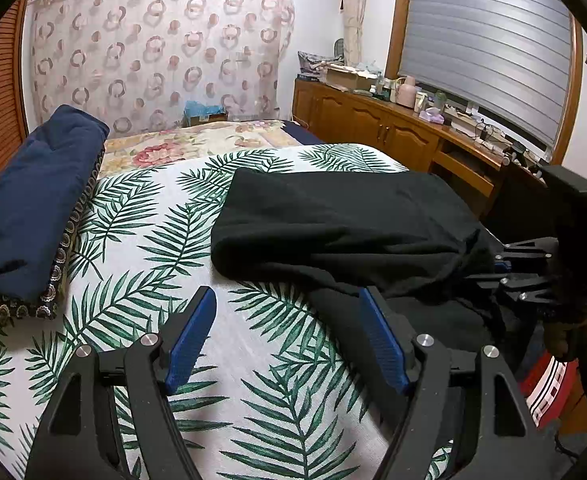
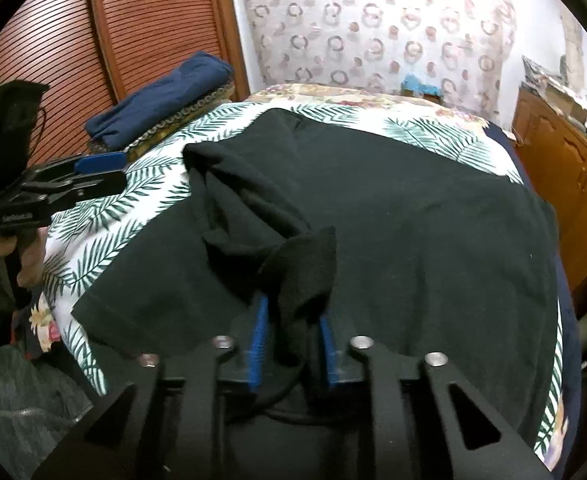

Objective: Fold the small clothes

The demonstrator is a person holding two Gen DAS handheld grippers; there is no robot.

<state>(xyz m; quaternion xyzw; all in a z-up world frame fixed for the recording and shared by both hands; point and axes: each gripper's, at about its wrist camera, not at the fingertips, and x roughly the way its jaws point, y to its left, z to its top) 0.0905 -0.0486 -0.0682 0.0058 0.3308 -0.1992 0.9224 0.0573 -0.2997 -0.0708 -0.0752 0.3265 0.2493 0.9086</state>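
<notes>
Between the right claw (image 2: 293, 312)'s blue fingers (image 2: 259, 340), a fold of the black garment (image 2: 393, 220) is pinched above the bed (image 2: 105, 208); the left claw (image 1: 287, 300) gapes unladen just left of it.

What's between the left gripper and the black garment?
In the left wrist view, only bare leaf-print bedsheet lies between the open left gripper and the black garment.

Bed (image 1: 153, 216) under palm-leaf cover, floral spread at far end. Black garment (image 1: 333, 220) lies on it ahead of left fingers, toward right. Folded navy cloth (image 1: 33, 200) on patterned cushion (image 1: 59, 272), far left.
</notes>
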